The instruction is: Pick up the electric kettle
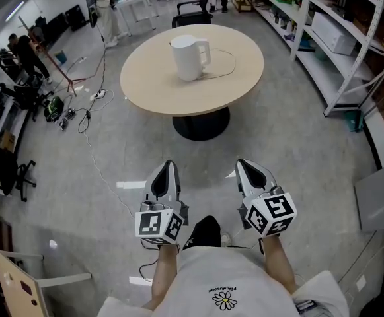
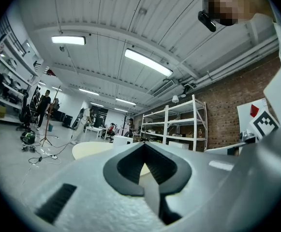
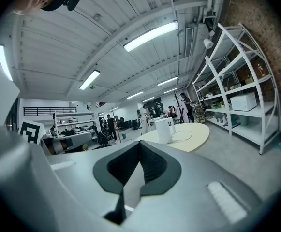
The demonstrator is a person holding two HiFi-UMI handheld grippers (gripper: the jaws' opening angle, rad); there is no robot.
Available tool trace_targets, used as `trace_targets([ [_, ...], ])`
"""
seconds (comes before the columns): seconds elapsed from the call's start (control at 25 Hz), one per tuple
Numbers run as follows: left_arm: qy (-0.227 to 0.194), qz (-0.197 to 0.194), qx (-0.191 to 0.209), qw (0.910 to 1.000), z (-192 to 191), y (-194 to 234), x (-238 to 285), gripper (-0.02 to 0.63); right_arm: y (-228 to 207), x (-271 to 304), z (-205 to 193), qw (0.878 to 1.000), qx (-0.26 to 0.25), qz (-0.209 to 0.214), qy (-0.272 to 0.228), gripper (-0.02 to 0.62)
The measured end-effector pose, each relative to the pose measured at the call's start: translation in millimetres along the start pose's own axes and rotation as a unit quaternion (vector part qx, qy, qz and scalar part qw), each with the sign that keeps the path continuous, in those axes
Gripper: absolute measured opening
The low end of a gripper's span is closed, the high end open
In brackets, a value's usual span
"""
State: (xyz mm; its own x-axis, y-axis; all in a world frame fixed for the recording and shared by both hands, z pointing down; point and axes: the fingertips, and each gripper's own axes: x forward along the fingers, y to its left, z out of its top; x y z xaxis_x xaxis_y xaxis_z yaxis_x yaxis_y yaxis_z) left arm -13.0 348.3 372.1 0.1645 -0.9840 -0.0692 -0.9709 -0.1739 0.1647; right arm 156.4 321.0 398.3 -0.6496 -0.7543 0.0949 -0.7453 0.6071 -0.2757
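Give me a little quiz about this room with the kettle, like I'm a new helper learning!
1. What stands on the round table? A) a white electric kettle B) a teddy bear C) a football
2. True or false: the left tool is holding the kettle.
3. Fill in: the jaws of the right tool are ____ (open or shut).

Key: 1 A; 2 false, it is far from the table; 3 shut.

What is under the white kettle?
The kettle stands on the round table; a thin cord loops out beside it. Any base plate beneath is covered by the kettle's body.
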Motion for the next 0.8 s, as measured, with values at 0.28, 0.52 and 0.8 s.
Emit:
trace_targets([
  [0.28, 0.005, -0.003, -0.004, 1.0, -7.8, -0.5, 36.4, 0.0, -22.1, 22.9, -1.3, 1.0, -0.011, 0.001, 0.017, 0.005],
  [0.52, -0.001, 0.005, -0.016, 0.9999, -10.3, 29.6, 81.1, 0.0, -41.2, 73.0, 2.3, 0.999, -0.017, 0.001, 0.033, 0.005],
  [0.8, -0.01, 0.011, -0.028, 0.9995, -0.5, 89.2, 154.4, 0.0, -59.7, 160.5, 24.5, 0.999, -0.018, -0.006, 0.038, 0.005],
])
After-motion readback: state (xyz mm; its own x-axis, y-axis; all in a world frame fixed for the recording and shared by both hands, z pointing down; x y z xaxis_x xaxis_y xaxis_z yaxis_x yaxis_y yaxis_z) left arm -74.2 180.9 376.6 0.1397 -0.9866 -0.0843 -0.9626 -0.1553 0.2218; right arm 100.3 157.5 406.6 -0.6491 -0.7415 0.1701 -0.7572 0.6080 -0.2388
